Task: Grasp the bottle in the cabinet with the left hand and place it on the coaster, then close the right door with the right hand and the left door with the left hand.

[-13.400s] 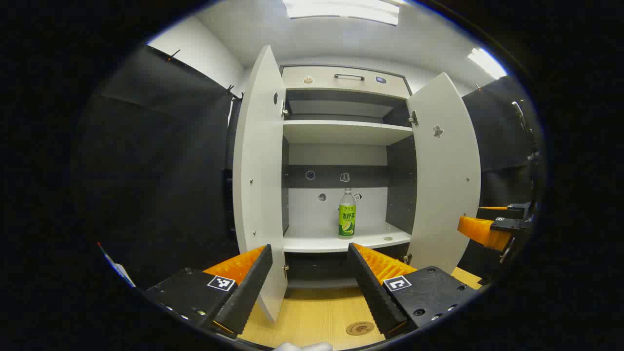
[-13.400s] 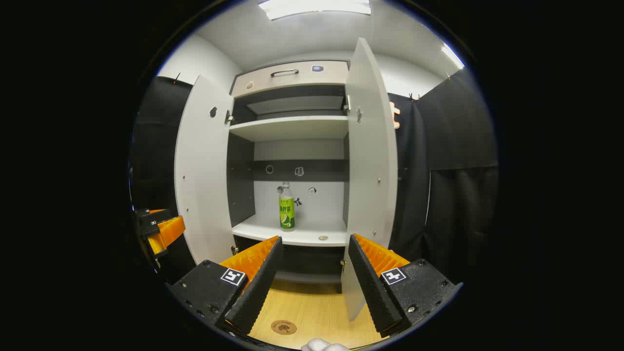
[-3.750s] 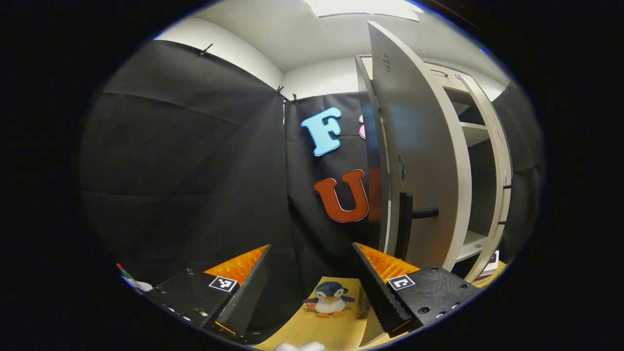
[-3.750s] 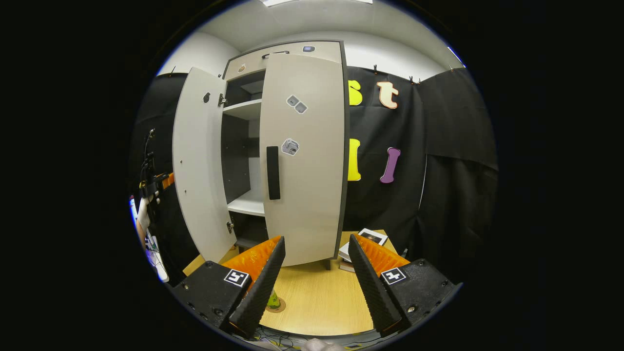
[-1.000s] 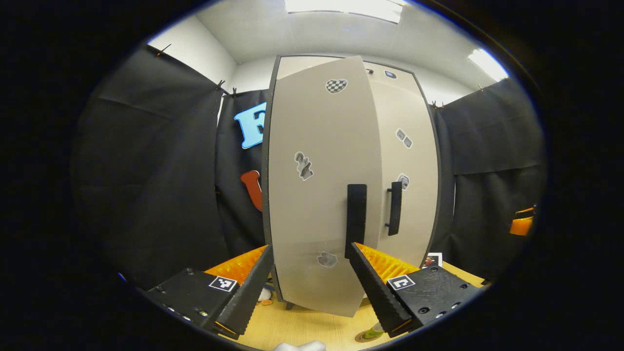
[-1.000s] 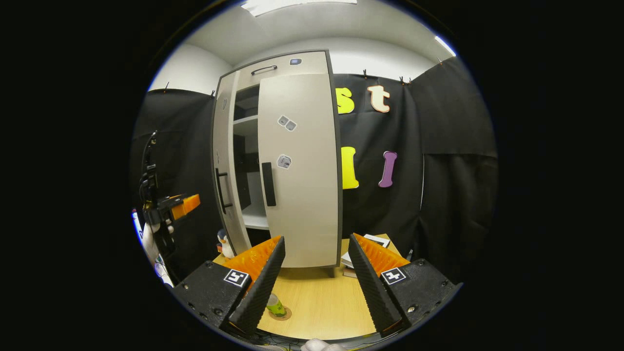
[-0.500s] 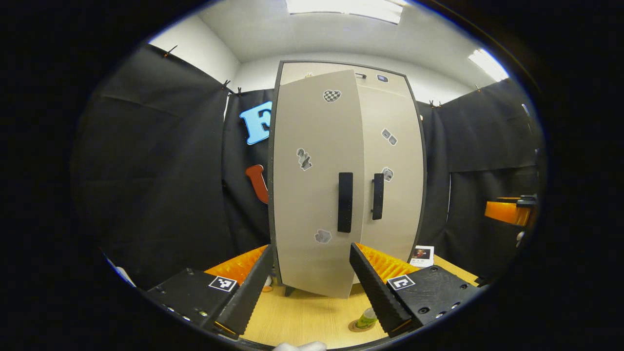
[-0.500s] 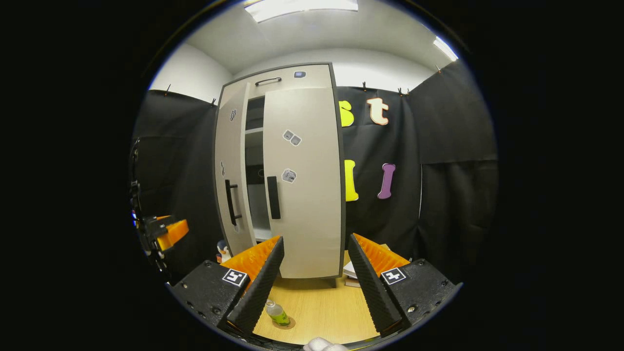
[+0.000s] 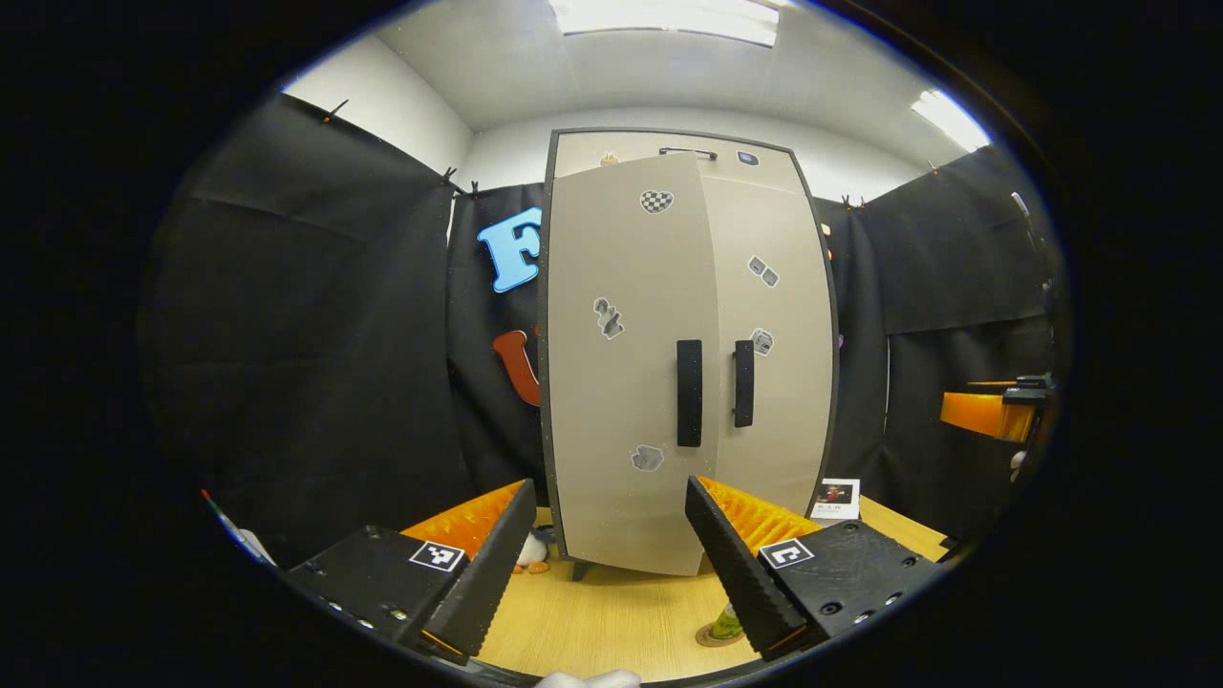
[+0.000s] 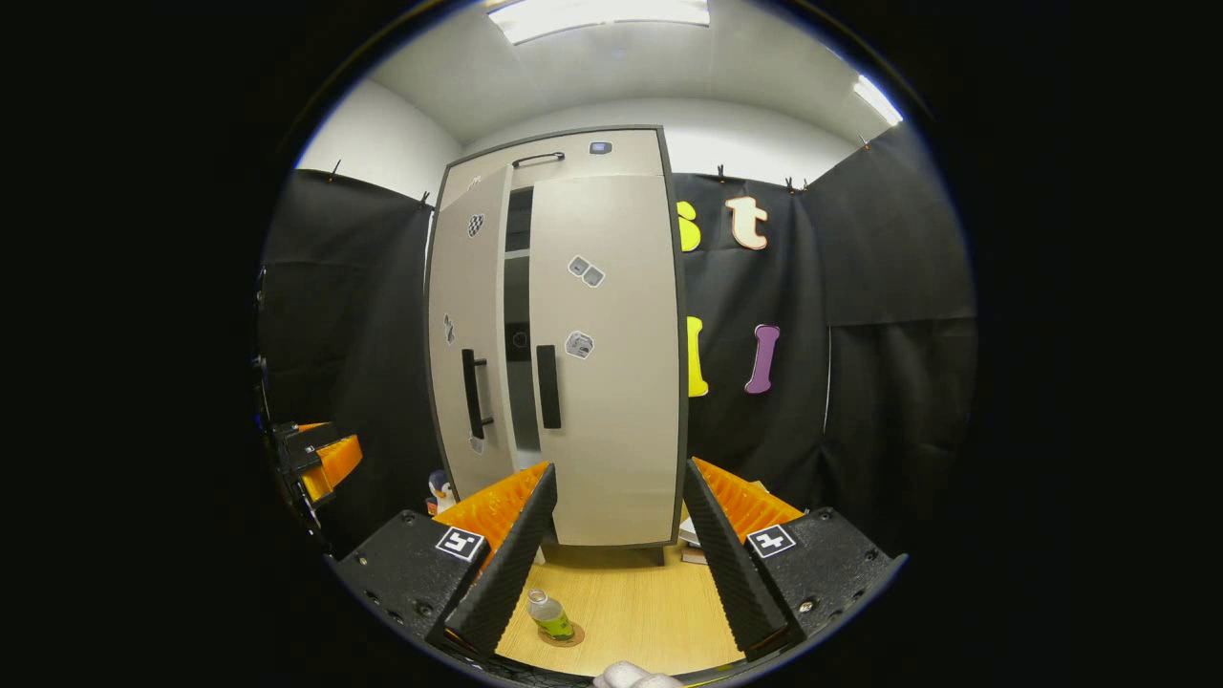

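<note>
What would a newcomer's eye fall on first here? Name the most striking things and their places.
The tall pale cabinet stands mid-scene at the back of the wooden table, its right door shut and its left door a crack ajar, with a dark gap between them. Down in front, a green bottle stands on a round coaster. A toy penguin sits by the cabinet's left foot.

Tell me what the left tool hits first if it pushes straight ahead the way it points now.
Most likely the left door of the cabinet, low on its panel, below the black handle. The left tool is open and empty; the gap to the door is hard to judge.
</note>
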`<action>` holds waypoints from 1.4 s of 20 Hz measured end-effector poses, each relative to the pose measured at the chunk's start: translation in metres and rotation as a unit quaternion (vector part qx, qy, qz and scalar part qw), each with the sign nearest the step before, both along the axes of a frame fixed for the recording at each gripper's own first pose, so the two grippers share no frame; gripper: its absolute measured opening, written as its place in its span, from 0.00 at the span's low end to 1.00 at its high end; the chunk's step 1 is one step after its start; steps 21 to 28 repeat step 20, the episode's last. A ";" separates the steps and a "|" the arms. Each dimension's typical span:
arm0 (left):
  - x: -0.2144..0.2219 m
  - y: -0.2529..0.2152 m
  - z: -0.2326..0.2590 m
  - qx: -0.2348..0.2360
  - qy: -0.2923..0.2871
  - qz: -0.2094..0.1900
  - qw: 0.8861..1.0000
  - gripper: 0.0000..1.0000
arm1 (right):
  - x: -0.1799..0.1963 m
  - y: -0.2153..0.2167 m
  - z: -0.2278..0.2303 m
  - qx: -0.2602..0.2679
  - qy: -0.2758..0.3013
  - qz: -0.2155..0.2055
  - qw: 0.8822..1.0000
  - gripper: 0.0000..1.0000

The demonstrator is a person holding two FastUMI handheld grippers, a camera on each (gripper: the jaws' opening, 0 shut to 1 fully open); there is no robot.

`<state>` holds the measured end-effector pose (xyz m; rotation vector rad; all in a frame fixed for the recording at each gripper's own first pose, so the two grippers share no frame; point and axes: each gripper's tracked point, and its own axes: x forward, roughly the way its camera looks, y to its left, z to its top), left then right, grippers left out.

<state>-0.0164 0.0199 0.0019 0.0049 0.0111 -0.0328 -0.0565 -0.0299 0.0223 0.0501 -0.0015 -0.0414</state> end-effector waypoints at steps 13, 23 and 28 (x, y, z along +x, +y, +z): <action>-0.001 0.001 -0.011 0.002 0.008 -0.013 1.000 0.96 | -0.011 0.007 -0.006 -0.003 0.001 -0.014 1.000 0.82; -0.004 0.006 -0.014 -0.005 0.010 -0.012 1.000 0.96 | -0.012 0.013 -0.003 -0.010 -0.001 -0.014 1.000 0.82; -0.004 0.006 -0.014 -0.005 0.010 -0.012 1.000 0.96 | -0.012 0.013 -0.003 -0.010 -0.001 -0.014 1.000 0.82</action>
